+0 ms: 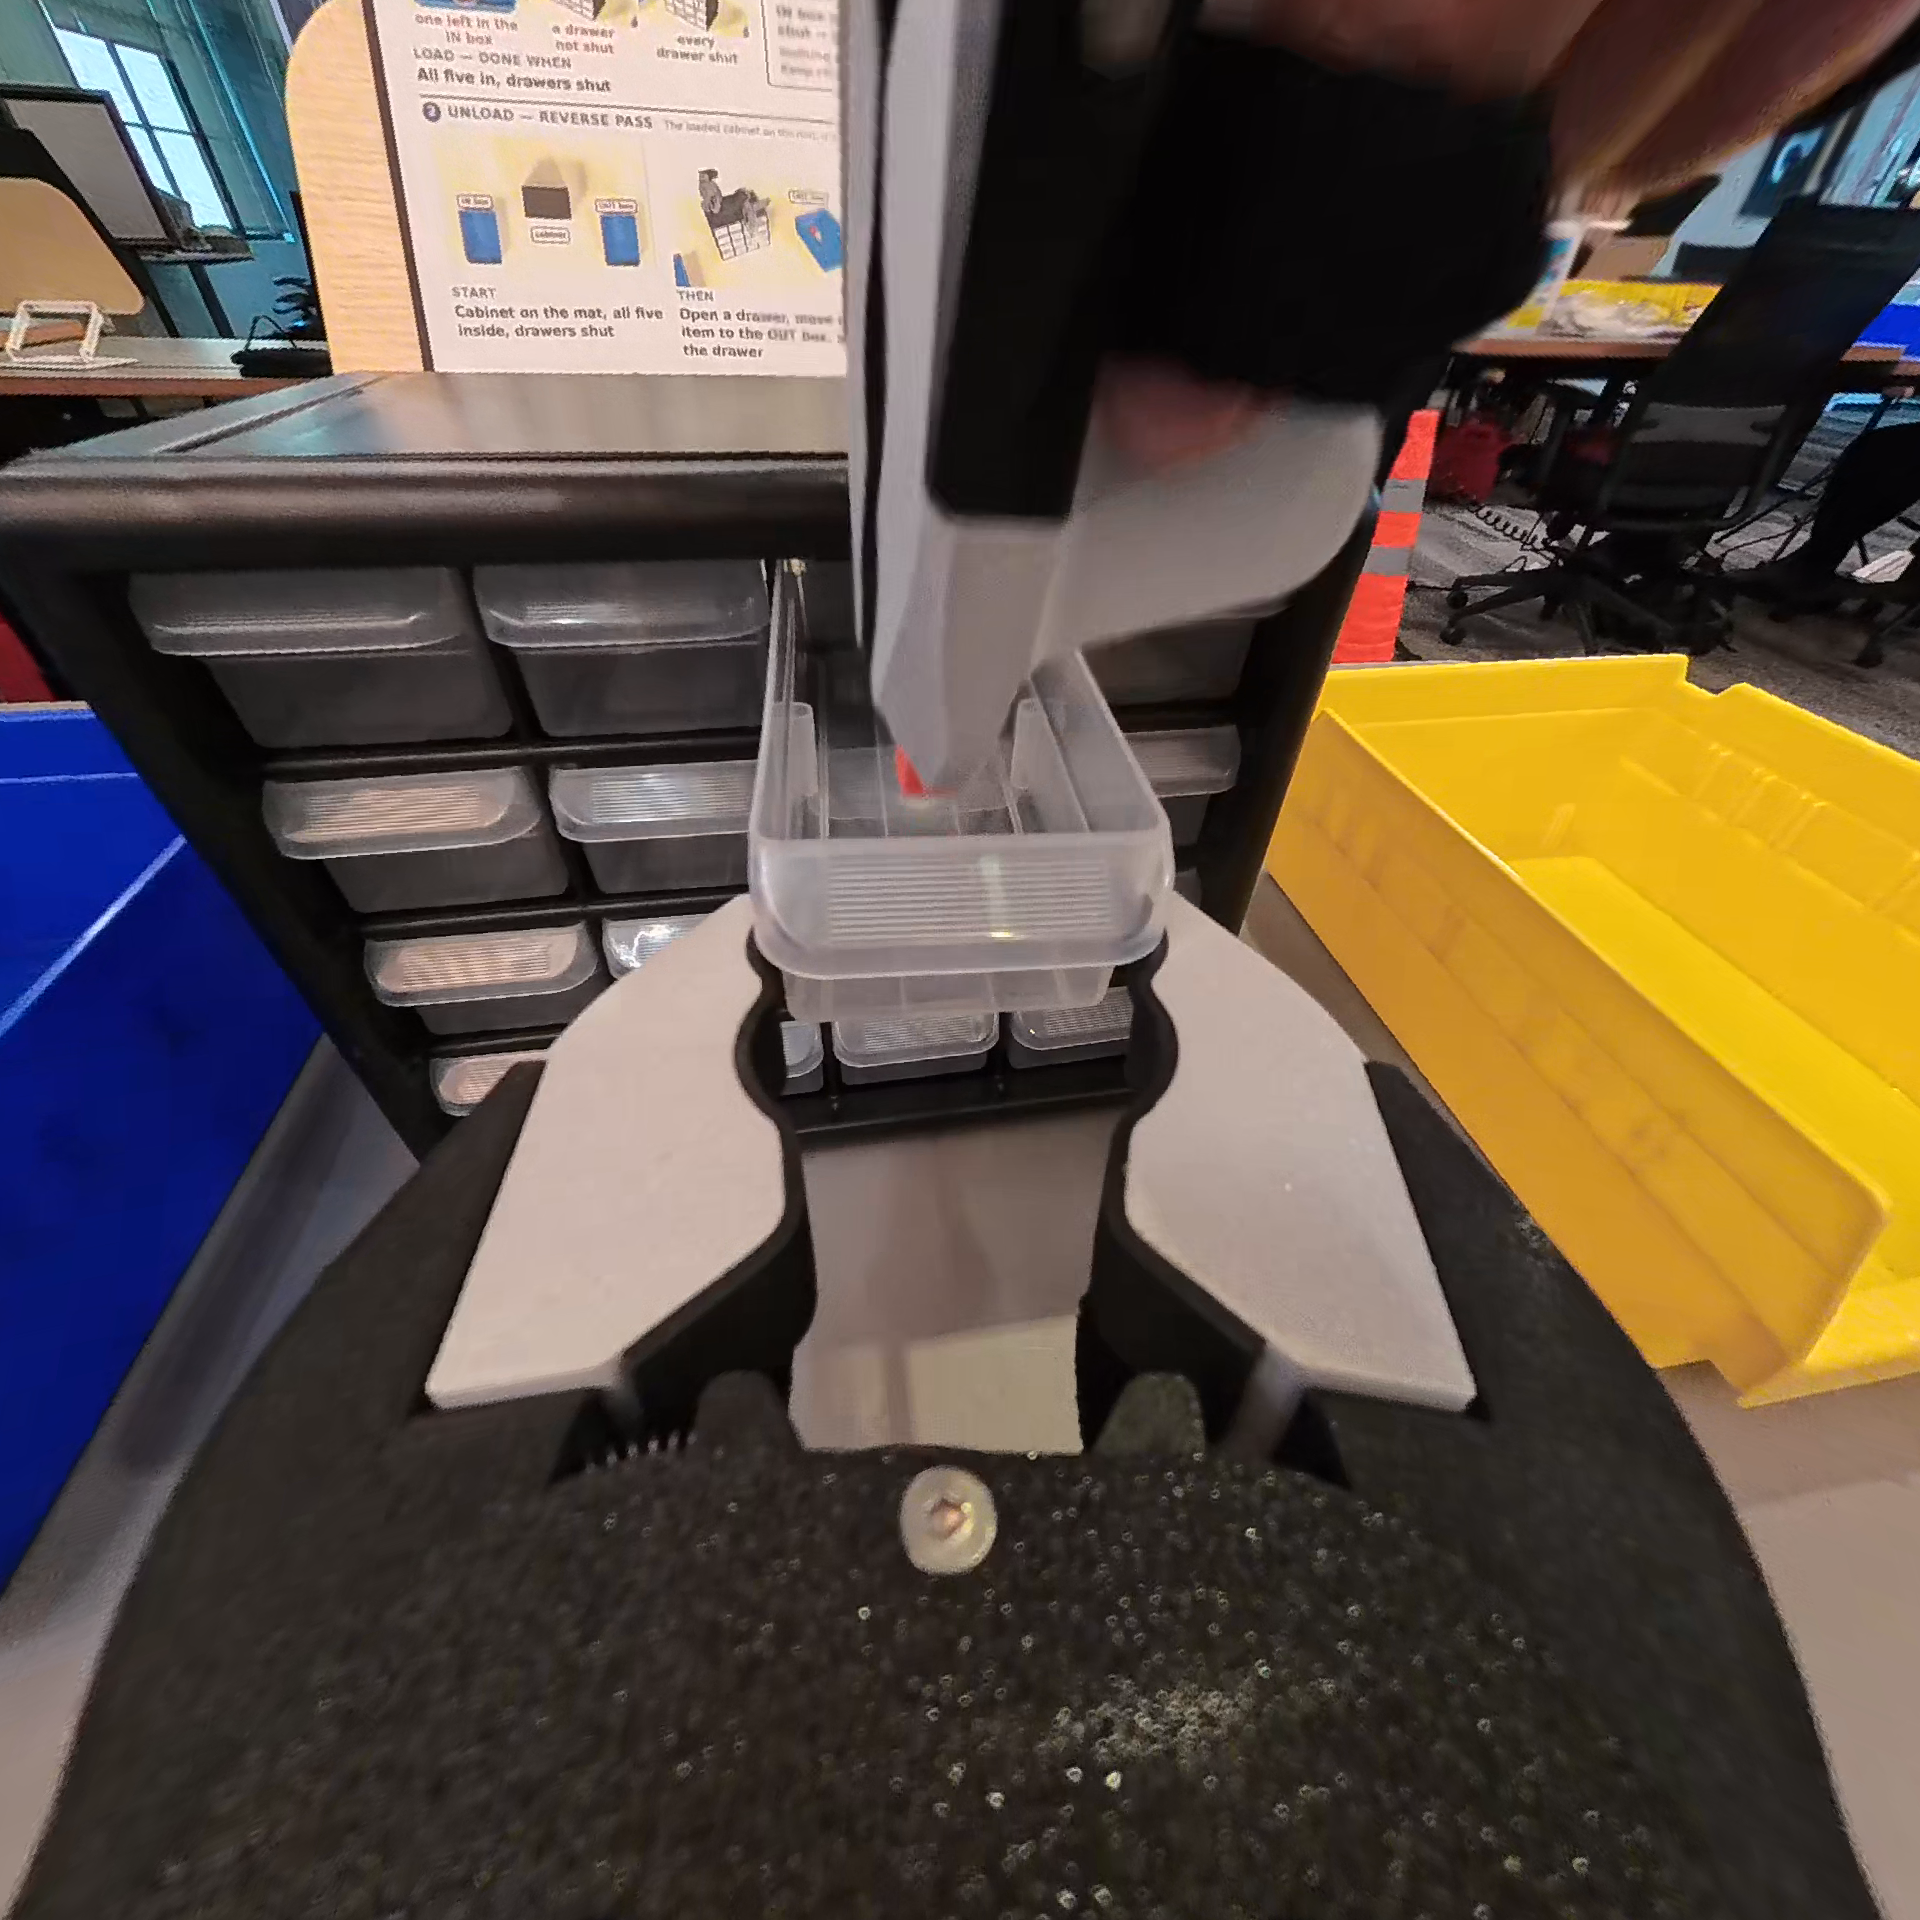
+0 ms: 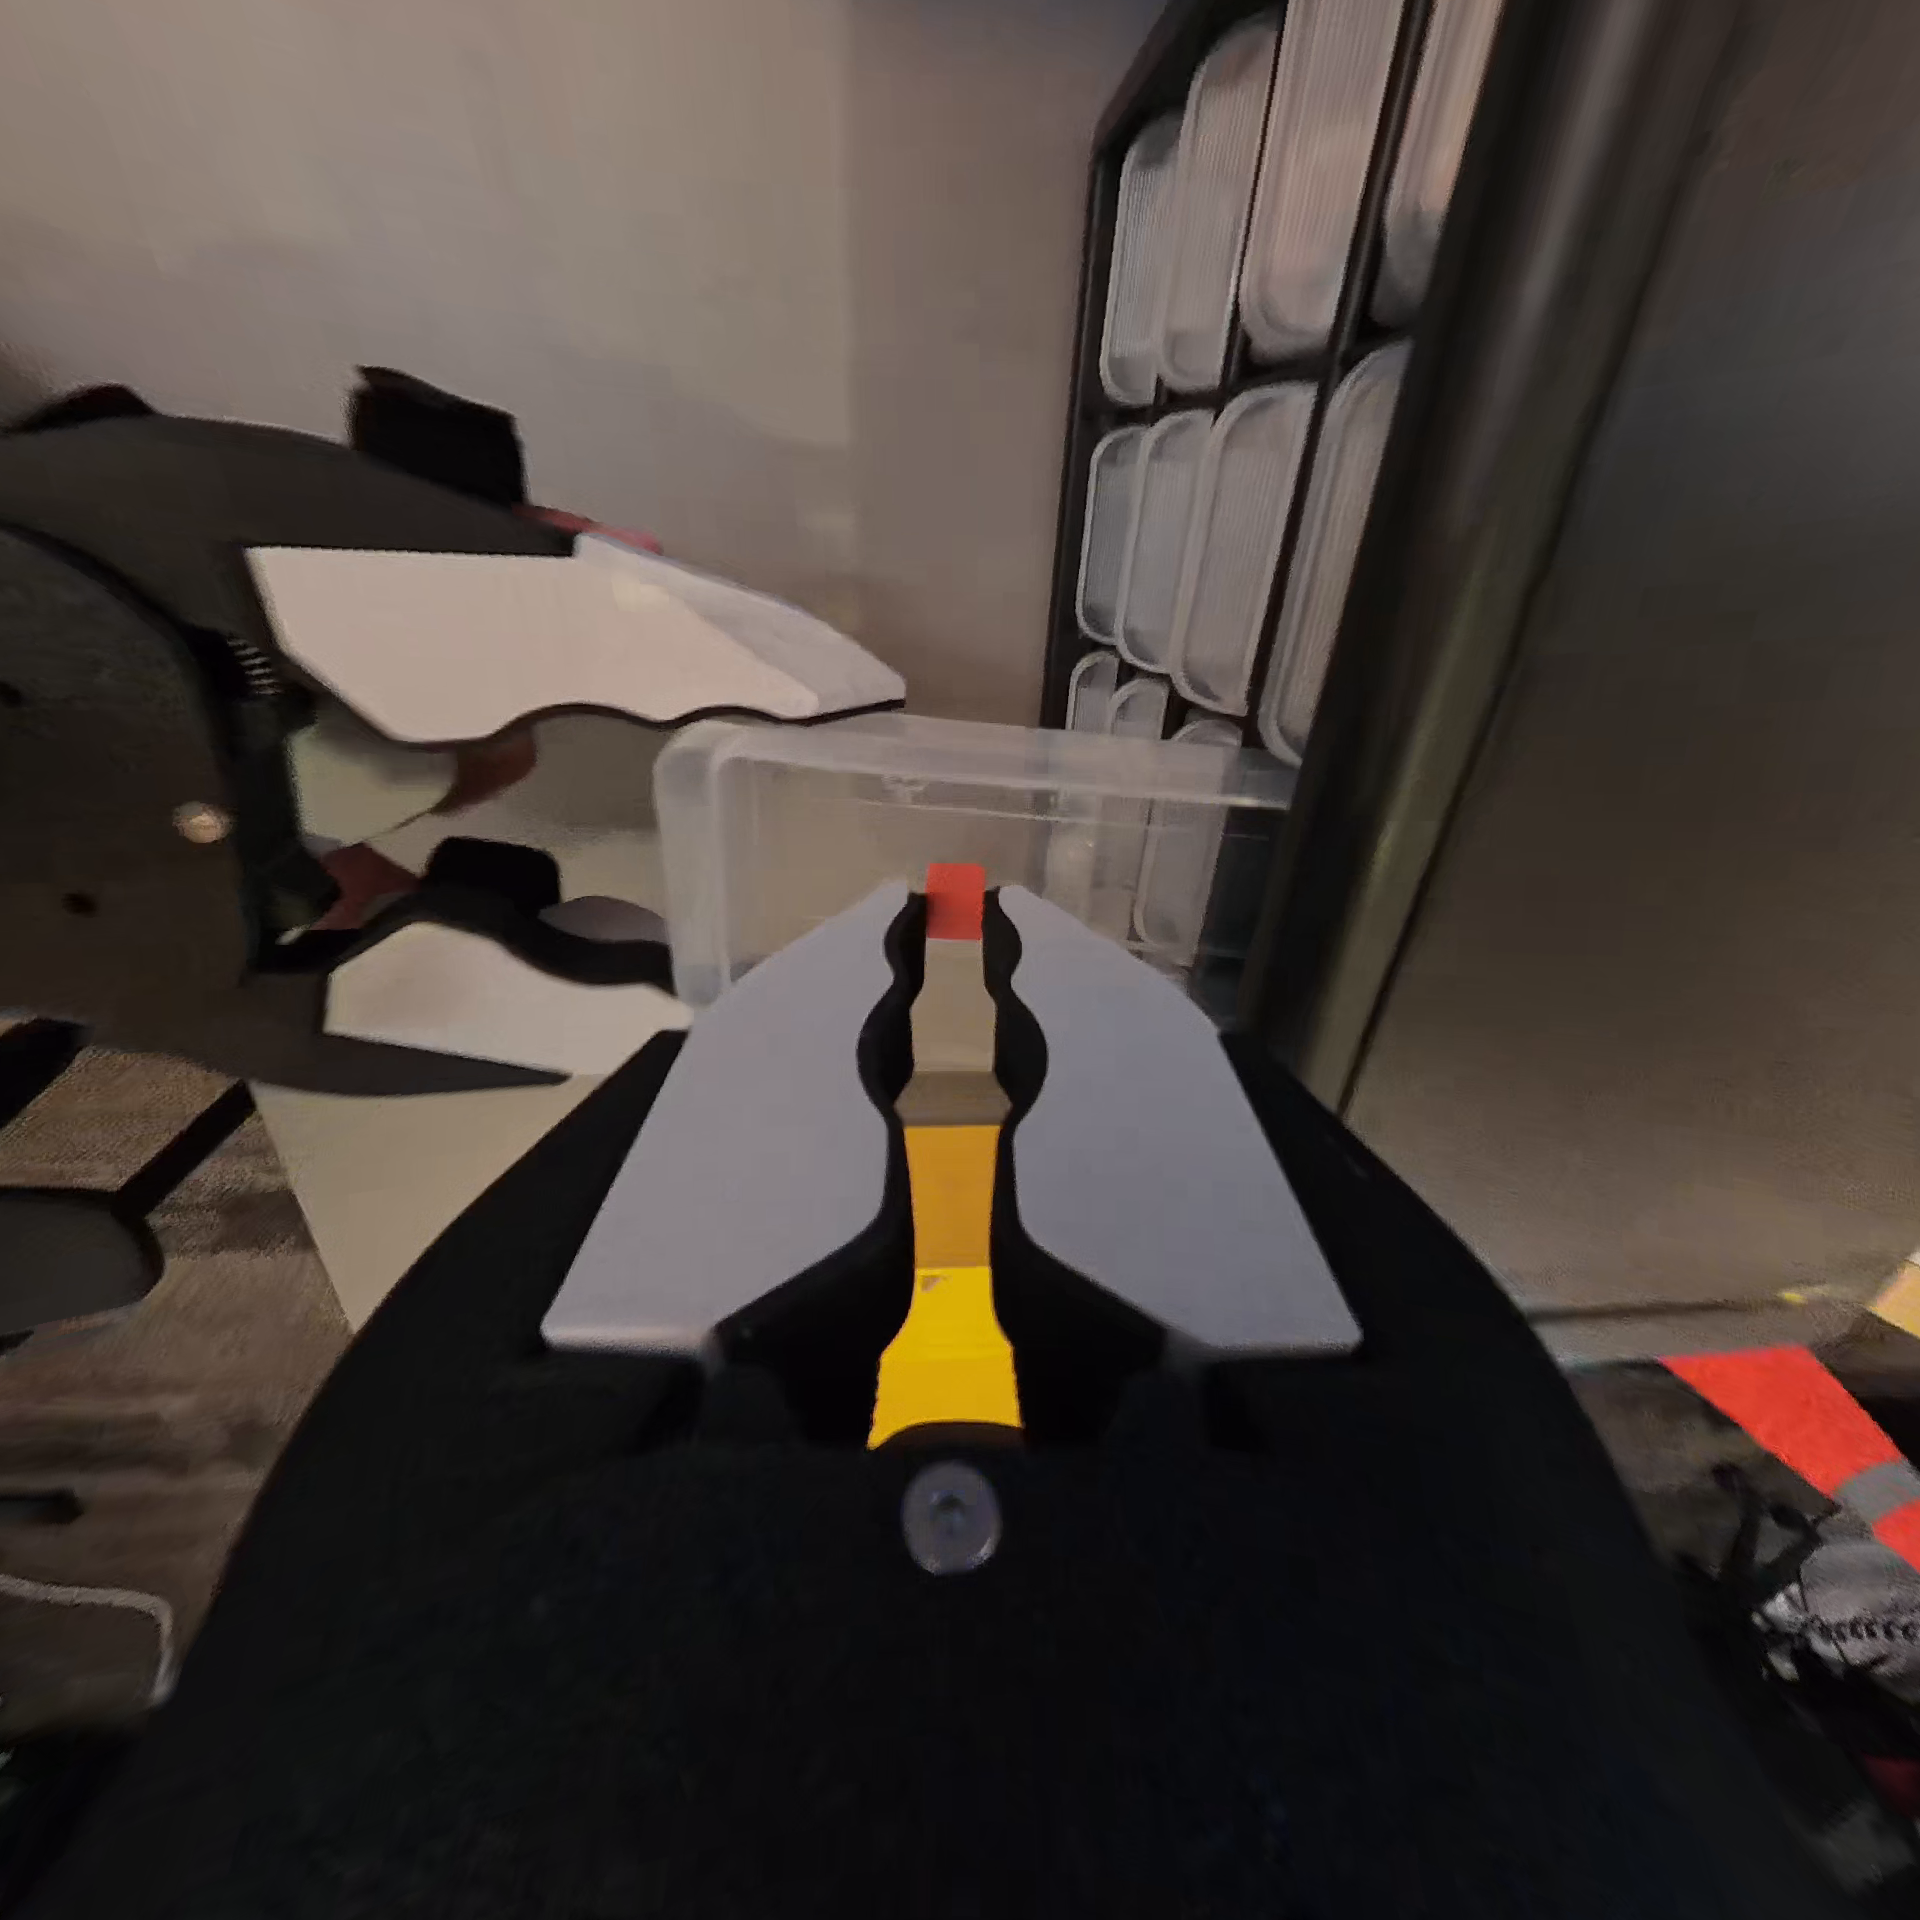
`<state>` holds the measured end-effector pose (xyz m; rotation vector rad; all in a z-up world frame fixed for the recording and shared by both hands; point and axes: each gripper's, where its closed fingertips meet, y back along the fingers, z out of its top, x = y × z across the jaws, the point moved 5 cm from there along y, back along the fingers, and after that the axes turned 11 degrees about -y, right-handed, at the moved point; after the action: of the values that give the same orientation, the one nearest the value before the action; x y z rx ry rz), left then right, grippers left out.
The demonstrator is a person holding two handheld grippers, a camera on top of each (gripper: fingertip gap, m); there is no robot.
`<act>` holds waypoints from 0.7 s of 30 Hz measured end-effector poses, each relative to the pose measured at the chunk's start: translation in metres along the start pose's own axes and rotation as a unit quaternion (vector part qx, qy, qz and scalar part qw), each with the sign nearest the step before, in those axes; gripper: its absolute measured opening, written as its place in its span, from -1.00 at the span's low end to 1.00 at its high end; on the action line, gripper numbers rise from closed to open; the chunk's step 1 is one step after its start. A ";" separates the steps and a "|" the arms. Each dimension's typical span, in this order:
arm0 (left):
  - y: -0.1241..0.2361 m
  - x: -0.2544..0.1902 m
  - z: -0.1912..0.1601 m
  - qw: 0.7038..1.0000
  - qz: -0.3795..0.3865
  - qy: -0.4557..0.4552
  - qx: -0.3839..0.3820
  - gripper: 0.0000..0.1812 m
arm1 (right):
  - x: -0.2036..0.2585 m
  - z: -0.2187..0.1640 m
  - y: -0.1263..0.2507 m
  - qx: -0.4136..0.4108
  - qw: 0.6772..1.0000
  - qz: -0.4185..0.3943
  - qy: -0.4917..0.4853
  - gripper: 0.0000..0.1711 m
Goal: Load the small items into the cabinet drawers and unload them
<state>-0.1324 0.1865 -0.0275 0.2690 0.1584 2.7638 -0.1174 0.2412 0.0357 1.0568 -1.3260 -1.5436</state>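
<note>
The black cabinet [image 1: 468,499] of clear drawers stands ahead. One clear drawer [image 1: 956,894] in its third column is pulled out. My left gripper [image 1: 956,951] has its fingers against the two sides of the drawer front and holds it. My right gripper [image 1: 920,774] comes down from above into the open drawer, shut on a small red item [image 1: 904,774]. In the right wrist view, the right gripper [image 2: 954,906] pinches the red item [image 2: 954,894] over the drawer [image 2: 935,769]. The left gripper [image 2: 779,826] shows at the left, at the drawer front.
A yellow bin [image 1: 1558,987] sits right of the cabinet and a blue bin [image 1: 104,1039] sits left of it. An instruction sheet [image 1: 623,208] stands behind the cabinet. An orange cone [image 1: 1392,540] and office chairs are farther back on the right. My left and right fingertips are right by each other. Left tips and right tips are each some 9 cm from the black cabinet [image 1: 468,499].
</note>
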 end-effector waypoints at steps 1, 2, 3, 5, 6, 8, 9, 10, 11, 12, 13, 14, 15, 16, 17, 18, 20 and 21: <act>0.000 0.000 0.000 1.000 -0.001 0.000 0.000 -0.30 | 0.002 -0.002 0.011 -0.017 1.000 -0.005 0.002 -0.88; 0.000 0.001 0.000 1.000 -0.002 0.000 0.000 -0.30 | 0.004 -0.006 0.024 -0.036 0.999 -0.013 0.002 -0.88; 0.000 0.001 0.000 1.000 -0.003 0.000 0.000 -0.30 | 0.006 -0.012 0.039 -0.055 0.998 -0.018 -0.002 -0.88; 0.000 0.002 0.000 1.000 -0.006 0.001 0.000 -0.30 | 0.008 -0.034 0.067 -0.088 0.995 -0.029 -0.022 -0.88; 0.000 0.002 0.000 1.000 -0.006 0.000 0.000 -0.30 | 0.008 -0.051 0.078 -0.094 0.994 -0.035 -0.040 -0.88; 0.001 0.002 0.001 1.000 -0.004 -0.007 -0.003 -0.30 | 0.003 -0.097 0.084 -0.069 0.992 -0.051 -0.097 -0.88; 0.001 0.002 0.001 1.000 -0.003 -0.008 -0.005 -0.30 | -0.004 -0.124 0.079 -0.036 0.988 -0.069 -0.132 -0.88; 0.000 0.002 0.001 1.000 -0.003 -0.006 -0.005 -0.30 | -0.009 -0.148 0.068 -0.001 0.983 -0.074 -0.166 -0.88; 0.000 0.002 0.001 1.000 -0.004 -0.003 -0.005 -0.30 | -0.013 -0.169 0.053 0.025 0.979 -0.068 -0.191 -0.88; 0.001 0.002 0.001 1.000 -0.005 -0.001 -0.005 -0.30 | -0.017 -0.185 0.035 0.038 0.976 -0.056 -0.206 -0.88; 0.001 0.002 0.001 1.000 -0.006 0.000 -0.005 -0.30 | -0.021 -0.199 0.013 0.045 0.975 -0.037 -0.216 -0.88; 0.001 0.002 0.001 1.000 -0.007 -0.001 -0.004 -0.30 | -0.024 -0.212 -0.009 0.049 0.972 -0.016 -0.228 -0.88; 0.001 0.003 0.001 1.000 -0.009 -0.001 -0.004 -0.30 | -0.029 -0.224 -0.031 0.052 0.968 0.001 -0.245 -0.88; 0.001 0.003 0.001 1.000 -0.010 -0.001 -0.003 -0.30 | -0.034 -0.234 -0.052 0.055 0.962 0.015 -0.267 -0.88; 0.001 0.004 0.001 1.000 -0.012 -0.001 -0.003 -0.30 | -0.039 -0.244 -0.070 0.055 0.956 0.020 -0.288 -0.88; 0.002 0.004 0.001 1.000 -0.013 -0.003 -0.002 -0.30 | -0.044 -0.250 -0.087 0.050 0.952 0.019 -0.303 -0.88; 0.002 0.004 0.002 1.000 -0.014 -0.008 -0.002 -0.30 | -0.052 -0.255 -0.112 0.027 0.950 0.020 -0.310 -0.88; 0.002 0.004 0.002 1.000 -0.014 -0.011 -0.002 -0.30 | -0.055 -0.256 -0.120 0.015 0.948 0.023 -0.317 -0.88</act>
<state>-0.1368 0.1866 -0.0249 0.2934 0.1490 2.7323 0.1356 0.2291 -0.1027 0.5437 -1.7855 -1.9182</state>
